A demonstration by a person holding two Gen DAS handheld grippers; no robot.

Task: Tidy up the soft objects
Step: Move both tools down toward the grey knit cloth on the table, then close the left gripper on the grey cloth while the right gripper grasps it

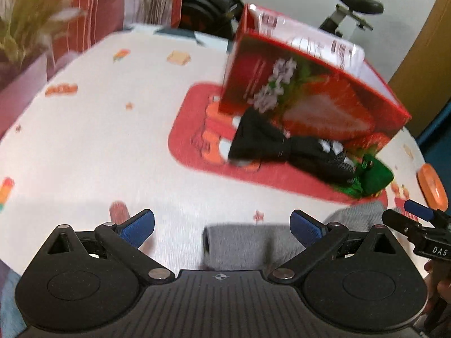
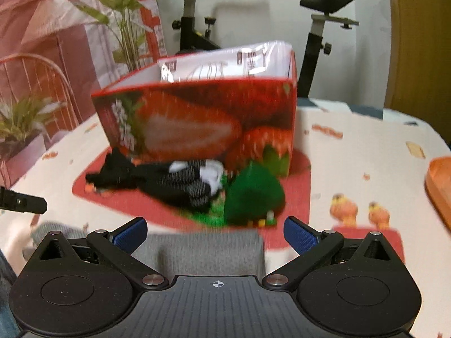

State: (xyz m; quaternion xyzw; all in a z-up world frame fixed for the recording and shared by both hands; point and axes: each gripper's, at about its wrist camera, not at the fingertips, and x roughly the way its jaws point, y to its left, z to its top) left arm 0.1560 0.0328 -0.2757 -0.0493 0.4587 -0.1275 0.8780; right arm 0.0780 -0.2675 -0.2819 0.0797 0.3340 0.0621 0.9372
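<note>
1. Left gripper [image 1: 222,228]: jaws spread wide, nothing between them. It hangs over one end of the grey sock [image 1: 239,242], which lies flat on the tablecloth [image 1: 98,146] on the near side of the strawberry box [image 1: 310,95].
2. Right gripper [image 2: 215,233]: also spread wide and empty, over the other end of the grey sock [image 2: 203,250]. Neither tool has cloth pinched, as far as I can tell.
3. Other soft items: black sock [image 1: 265,140] and patterned black-and-white sock [image 2: 183,186] lie against the box's near face on the red mat [image 1: 191,129]; green cloth [image 2: 253,194] sits beside them at the box's corner.
4. Risk: both views are motion-blurred, so the tools are probably moving fast. Closing now could catch only tablecloth, or a single layer of sock.
5. Risk: tablecloth looks loose. A low pinch would drag it, and shift the mat and box with it.
6. Risk: uneven grip at the two ends, so the sock sags or slips free on the lift.
7. Risk: the box is tall and open-topped. Clip its rim with a carried sock and it may tip away from us.
8. Orange dish [image 2: 439,186] sits well to the box's right, within reach of a right-arm swing.
</note>
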